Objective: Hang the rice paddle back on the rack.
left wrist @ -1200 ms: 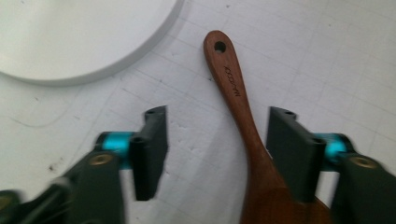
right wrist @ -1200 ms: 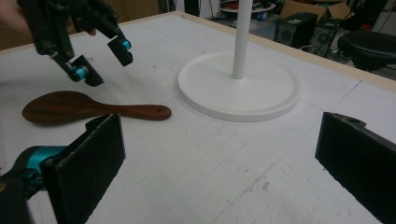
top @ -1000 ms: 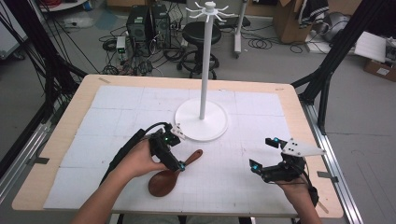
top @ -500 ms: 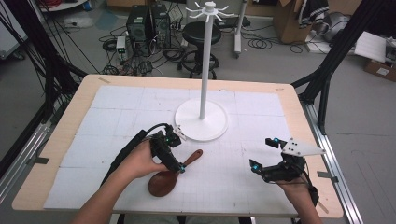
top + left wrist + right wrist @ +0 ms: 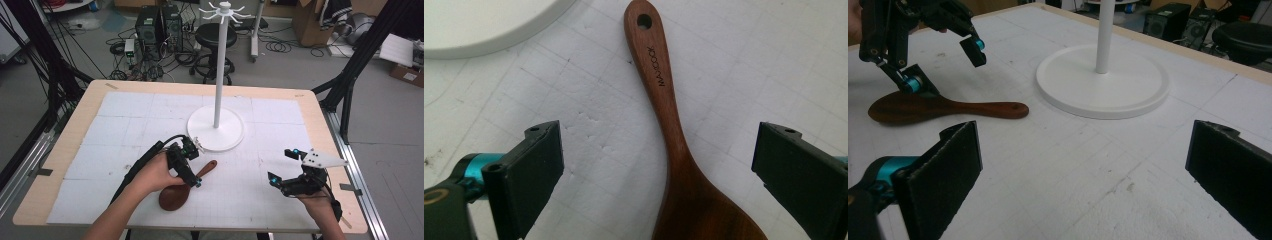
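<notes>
The left gripper (image 5: 191, 165) is hovering low over a wooden spoon (image 5: 181, 190), its jaws standing wide apart with nothing between the pads but the spoon's neck lying below them on the desk (image 5: 125, 115). In the left gripper view the spoon (image 5: 674, 140) is running up the middle of the gap, its handle reaching away toward the hole at its tip, its broad bowl spreading out at the bottom edge; neither jaw is touching the wood. The word MAJCOOK is showing along the handle. In the right gripper view the left gripper (image 5: 943, 67) is standing over the spoon (image 5: 943, 109), one fingertip seeming to come down at the join of bowl and handle and the other hanging above the handle.

The spoon is lying flat near the front edge of the desk, left of centre, bowl toward the person and handle pointing toward the white stand (image 5: 216, 127). The stand's round base is sitting just beyond the handle's tip, near the middle of the desk, and its thin pole is rising to a ring of hooks at the top.

The right gripper (image 5: 285, 167) is waiting well apart from the spoon, near the front right corner of the desk, its jaws also spread wide and holding nothing. A grey three-cornered plate is riding on top of it.
</notes>
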Demonstrator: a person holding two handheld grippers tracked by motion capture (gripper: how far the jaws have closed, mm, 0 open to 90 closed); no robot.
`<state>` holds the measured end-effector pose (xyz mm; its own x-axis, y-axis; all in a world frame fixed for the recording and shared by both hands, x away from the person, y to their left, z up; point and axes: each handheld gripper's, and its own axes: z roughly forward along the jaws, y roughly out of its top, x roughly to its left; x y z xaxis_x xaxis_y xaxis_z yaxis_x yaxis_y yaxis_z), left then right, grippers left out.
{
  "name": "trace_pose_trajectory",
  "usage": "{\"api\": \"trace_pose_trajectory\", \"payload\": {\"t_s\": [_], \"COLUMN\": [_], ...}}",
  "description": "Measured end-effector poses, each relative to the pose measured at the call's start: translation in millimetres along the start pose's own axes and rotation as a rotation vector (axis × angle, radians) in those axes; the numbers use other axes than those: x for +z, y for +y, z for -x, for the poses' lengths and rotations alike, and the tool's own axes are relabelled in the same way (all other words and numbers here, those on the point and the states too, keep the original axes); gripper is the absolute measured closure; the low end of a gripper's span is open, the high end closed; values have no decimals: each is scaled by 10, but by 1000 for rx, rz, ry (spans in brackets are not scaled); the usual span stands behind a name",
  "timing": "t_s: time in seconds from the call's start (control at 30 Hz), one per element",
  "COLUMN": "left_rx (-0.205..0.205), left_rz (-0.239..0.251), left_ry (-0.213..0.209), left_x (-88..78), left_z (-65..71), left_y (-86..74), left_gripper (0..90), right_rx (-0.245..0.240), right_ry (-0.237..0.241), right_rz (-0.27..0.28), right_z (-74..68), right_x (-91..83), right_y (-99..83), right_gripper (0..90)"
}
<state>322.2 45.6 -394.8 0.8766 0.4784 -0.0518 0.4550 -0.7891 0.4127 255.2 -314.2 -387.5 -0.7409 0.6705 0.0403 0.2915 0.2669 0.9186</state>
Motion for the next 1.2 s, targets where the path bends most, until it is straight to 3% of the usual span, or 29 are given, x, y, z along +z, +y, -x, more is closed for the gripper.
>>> {"api": "trace_pose_trajectory", "payload": {"t_s": [0.23,0.7,0.97,1.2], "left_rx": [-1,-27,-44,-57], "left_rz": [-45,-102,-143,-180], "left_ry": [22,4,6,-23], "left_x": [87,200,257,292], "left_z": [31,21,5,21], "left_y": [47,82,92,103], "left_gripper": [86,124,187,248], "right_rx": [-4,-7,-7,-9], "right_ry": [0,-4,-7,-7], "right_rz": [0,-2,0,0], "right_z": [-9,-8,1,1], "right_x": [-20,-24,-31,-28], "right_y": [0,-3,-5,-5], "right_gripper": [5,6,6,5]}}
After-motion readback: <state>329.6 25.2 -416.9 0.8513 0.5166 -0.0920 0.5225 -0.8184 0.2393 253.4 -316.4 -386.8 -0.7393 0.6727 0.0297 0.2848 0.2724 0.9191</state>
